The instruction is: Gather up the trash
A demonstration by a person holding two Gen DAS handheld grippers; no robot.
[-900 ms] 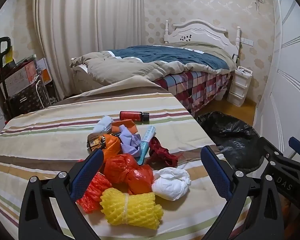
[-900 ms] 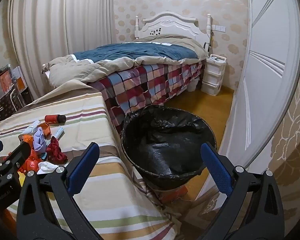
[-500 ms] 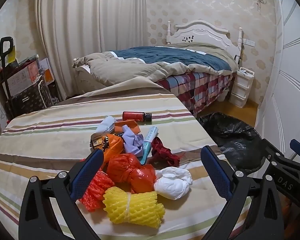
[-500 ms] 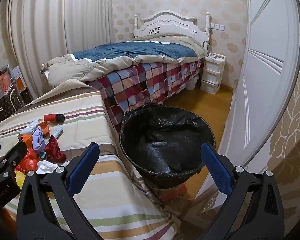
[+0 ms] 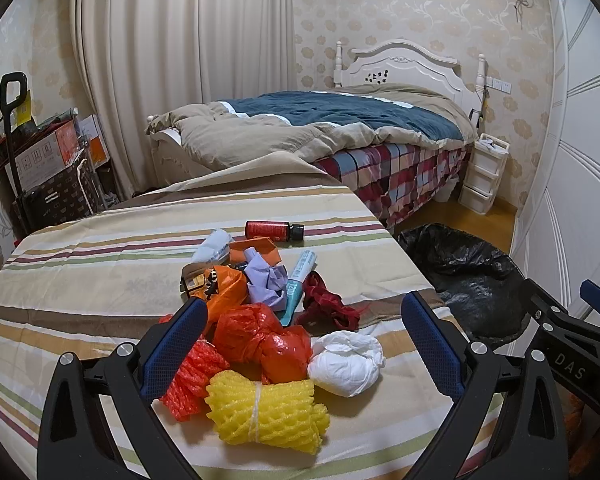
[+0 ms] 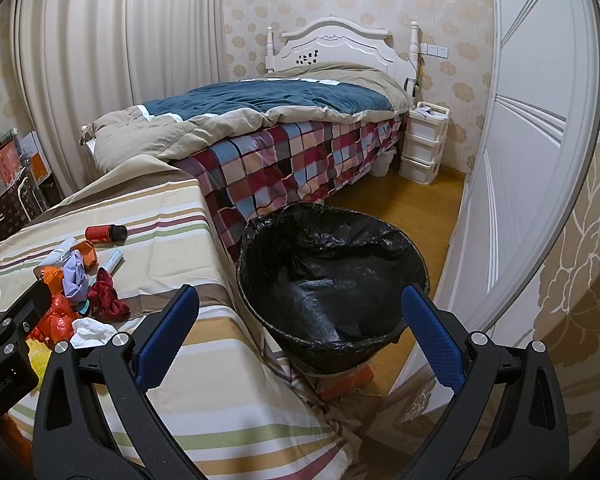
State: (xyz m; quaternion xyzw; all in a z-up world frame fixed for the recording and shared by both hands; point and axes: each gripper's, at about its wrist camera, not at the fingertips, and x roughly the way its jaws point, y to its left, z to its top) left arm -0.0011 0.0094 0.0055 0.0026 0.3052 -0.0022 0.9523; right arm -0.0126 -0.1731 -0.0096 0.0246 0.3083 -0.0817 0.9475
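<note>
A pile of trash lies on the striped table (image 5: 80,280): a yellow foam net (image 5: 266,412), an orange-red plastic bag (image 5: 264,340), a white crumpled tissue (image 5: 346,362), a red foam net (image 5: 190,376), a dark red cloth (image 5: 328,306), a teal tube (image 5: 298,284), purple paper (image 5: 264,278) and a red bottle (image 5: 274,231). My left gripper (image 5: 304,344) is open and empty, just above the near part of the pile. My right gripper (image 6: 298,336) is open and empty, over the black-lined trash bin (image 6: 332,292) beside the table.
A bed (image 6: 284,136) with a plaid skirt stands behind the table and bin. White drawers (image 6: 424,142) sit by the headboard. A white wardrobe (image 6: 540,160) lines the right side. Boxes and a cart (image 5: 40,172) stand at far left.
Both grippers have drifted slightly; the left view shifted a little so the pile sits marginally farther right. Both stay open and nothing in the pile moved.
</note>
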